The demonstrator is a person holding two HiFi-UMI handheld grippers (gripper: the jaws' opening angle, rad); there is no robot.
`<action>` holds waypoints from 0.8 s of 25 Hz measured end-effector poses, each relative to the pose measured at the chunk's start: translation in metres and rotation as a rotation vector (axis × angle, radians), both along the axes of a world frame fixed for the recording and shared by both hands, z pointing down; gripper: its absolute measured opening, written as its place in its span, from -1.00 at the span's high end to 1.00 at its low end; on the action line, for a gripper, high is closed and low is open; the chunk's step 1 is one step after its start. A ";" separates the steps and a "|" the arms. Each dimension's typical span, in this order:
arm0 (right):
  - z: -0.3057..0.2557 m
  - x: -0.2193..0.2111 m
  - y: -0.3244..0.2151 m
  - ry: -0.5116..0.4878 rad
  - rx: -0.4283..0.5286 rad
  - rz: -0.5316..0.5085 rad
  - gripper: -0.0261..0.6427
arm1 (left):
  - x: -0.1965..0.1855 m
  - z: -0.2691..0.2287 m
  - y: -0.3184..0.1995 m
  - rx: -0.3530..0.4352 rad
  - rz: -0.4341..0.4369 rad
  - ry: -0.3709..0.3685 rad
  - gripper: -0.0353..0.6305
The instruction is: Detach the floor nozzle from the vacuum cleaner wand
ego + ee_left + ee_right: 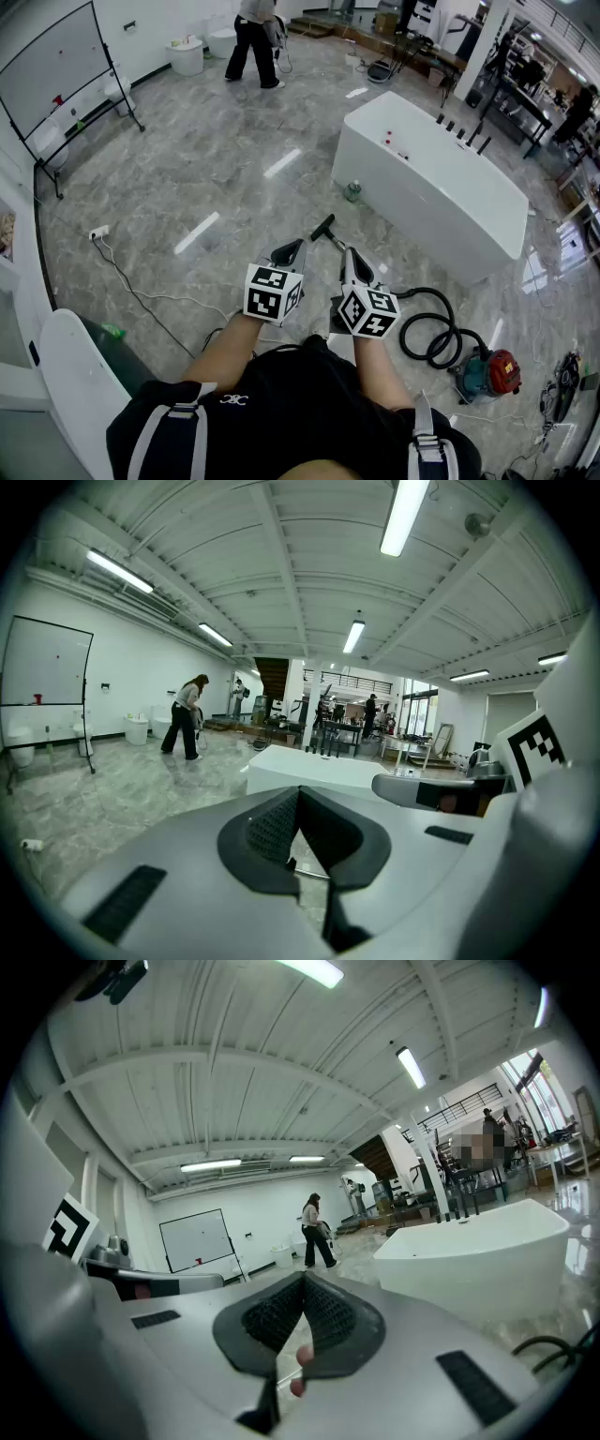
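Observation:
The vacuum cleaner's red and teal body [489,373] lies on the floor at the right, with its black hose [433,330] coiled beside it. The thin wand [336,240] runs up between my two grippers to the black floor nozzle [323,226], which rests on the floor just beyond them. My left gripper [298,245] is shut and holds nothing, left of the wand. My right gripper [348,253] is shut and empty too, close to the wand's right side. In the left gripper view [300,796] and the right gripper view [303,1283] the jaws meet with nothing between them.
A long white bathtub [431,183] stands on the marble floor ahead right, with a green bottle [352,191] at its near end. A whiteboard [56,66] stands far left, and a cable with a power strip [98,232] lies to the left. A person [251,42] stands far back.

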State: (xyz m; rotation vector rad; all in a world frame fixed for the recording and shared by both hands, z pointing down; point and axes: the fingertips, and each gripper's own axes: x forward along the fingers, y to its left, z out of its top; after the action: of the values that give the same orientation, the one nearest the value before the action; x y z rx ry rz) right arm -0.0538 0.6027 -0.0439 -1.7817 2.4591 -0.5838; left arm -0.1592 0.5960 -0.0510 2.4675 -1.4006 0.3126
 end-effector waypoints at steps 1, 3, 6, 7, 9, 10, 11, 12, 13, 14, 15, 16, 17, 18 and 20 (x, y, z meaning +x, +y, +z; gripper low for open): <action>-0.001 0.001 -0.010 0.006 0.004 -0.002 0.91 | 0.001 -0.001 -0.011 0.000 -0.002 -0.003 0.90; -0.004 0.006 -0.031 0.016 0.009 -0.005 0.91 | 0.007 -0.004 -0.032 -0.002 -0.002 -0.006 0.90; -0.007 0.025 -0.063 0.022 0.009 -0.006 0.91 | 0.030 -0.005 -0.060 -0.012 0.011 -0.001 0.90; -0.008 0.032 -0.074 0.022 0.008 -0.006 0.91 | 0.039 -0.005 -0.068 -0.014 0.017 -0.003 0.90; -0.009 0.045 -0.098 0.021 0.008 -0.006 0.91 | 0.056 -0.004 -0.085 -0.014 0.029 -0.016 0.90; -0.009 0.052 -0.111 0.020 0.007 -0.007 0.91 | 0.064 -0.004 -0.095 -0.012 0.033 -0.023 0.90; -0.010 0.058 -0.123 0.021 0.007 -0.009 0.91 | 0.072 -0.005 -0.106 -0.011 0.035 -0.029 0.90; -0.010 0.063 -0.136 0.023 0.006 -0.012 0.91 | 0.079 -0.006 -0.118 -0.009 0.035 -0.032 0.90; -0.010 0.068 -0.148 0.024 0.004 -0.017 0.91 | 0.084 -0.007 -0.130 -0.006 0.034 -0.032 0.90; -0.009 0.073 -0.158 0.023 0.002 -0.024 0.91 | 0.089 -0.008 -0.142 -0.003 0.029 -0.032 0.90; -0.007 0.077 -0.168 0.022 -0.001 -0.030 0.91 | 0.093 -0.008 -0.153 0.000 0.023 -0.033 0.90; -0.005 0.083 -0.177 0.022 -0.004 -0.034 0.91 | 0.096 -0.007 -0.165 0.003 0.014 -0.035 0.90; -0.004 0.089 -0.185 0.023 -0.007 -0.037 0.91 | 0.099 -0.005 -0.176 0.005 0.002 -0.036 0.90; -0.001 0.096 -0.193 0.025 -0.010 -0.038 0.91 | 0.101 -0.004 -0.186 0.003 -0.012 -0.035 0.90; 0.005 0.112 -0.206 0.027 -0.022 -0.037 0.91 | 0.108 0.002 -0.202 -0.013 -0.036 -0.024 0.90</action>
State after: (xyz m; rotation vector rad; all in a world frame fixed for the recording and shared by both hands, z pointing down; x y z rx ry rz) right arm 0.0585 0.3968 -0.0393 -1.7665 2.5188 -0.5949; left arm -0.0510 0.3937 -0.0487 2.4324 -1.4465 0.3435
